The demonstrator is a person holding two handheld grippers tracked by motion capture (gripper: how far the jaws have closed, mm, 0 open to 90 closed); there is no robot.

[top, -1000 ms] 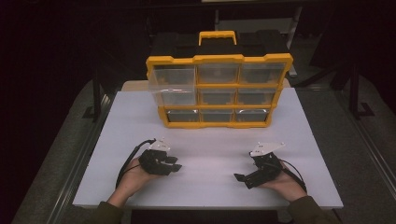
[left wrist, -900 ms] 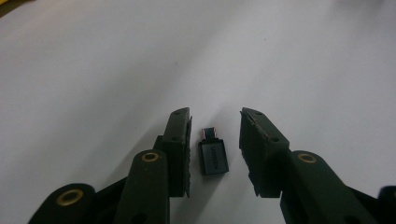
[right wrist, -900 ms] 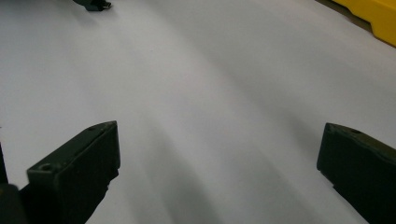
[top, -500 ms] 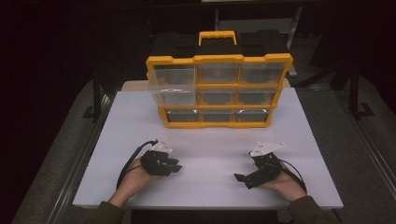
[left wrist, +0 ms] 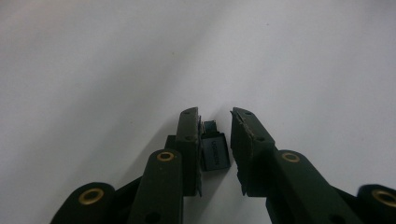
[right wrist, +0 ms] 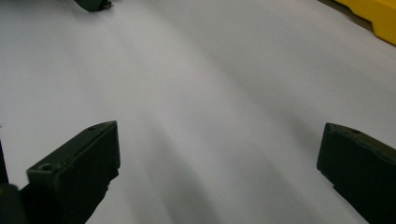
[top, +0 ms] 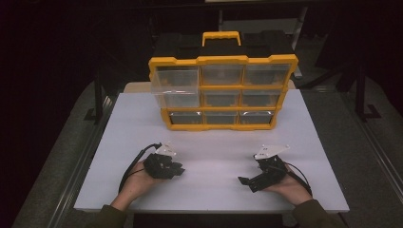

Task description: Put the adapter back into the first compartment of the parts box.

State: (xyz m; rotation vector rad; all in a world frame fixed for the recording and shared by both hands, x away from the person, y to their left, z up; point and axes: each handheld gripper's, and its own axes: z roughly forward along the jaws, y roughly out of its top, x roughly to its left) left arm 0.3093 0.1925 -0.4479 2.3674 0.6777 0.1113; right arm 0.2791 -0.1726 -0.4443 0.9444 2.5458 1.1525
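My left gripper (top: 178, 169) lies low over the white table (top: 214, 147) at the near left, held in a hand. Its jaws (left wrist: 215, 113) have just been closing and now stand narrow around a small black block (left wrist: 215, 151) with faint print on its face, which fills the gap between the pads. My right gripper (top: 246, 182) rests at the near right in the other hand. It is open wide (right wrist: 218, 128), and only bare table lies between its fingers.
A yellow organizer case (top: 223, 61) with clear drawers and a top handle stands upright at the back middle of the table. Its top-left drawer (top: 173, 86) sticks out. One yellow corner (right wrist: 376, 14) appears in the right gripper view. Dark floor surrounds the table.
Both hands rest where they were. The left gripper's jaws look slightly closer together than before.
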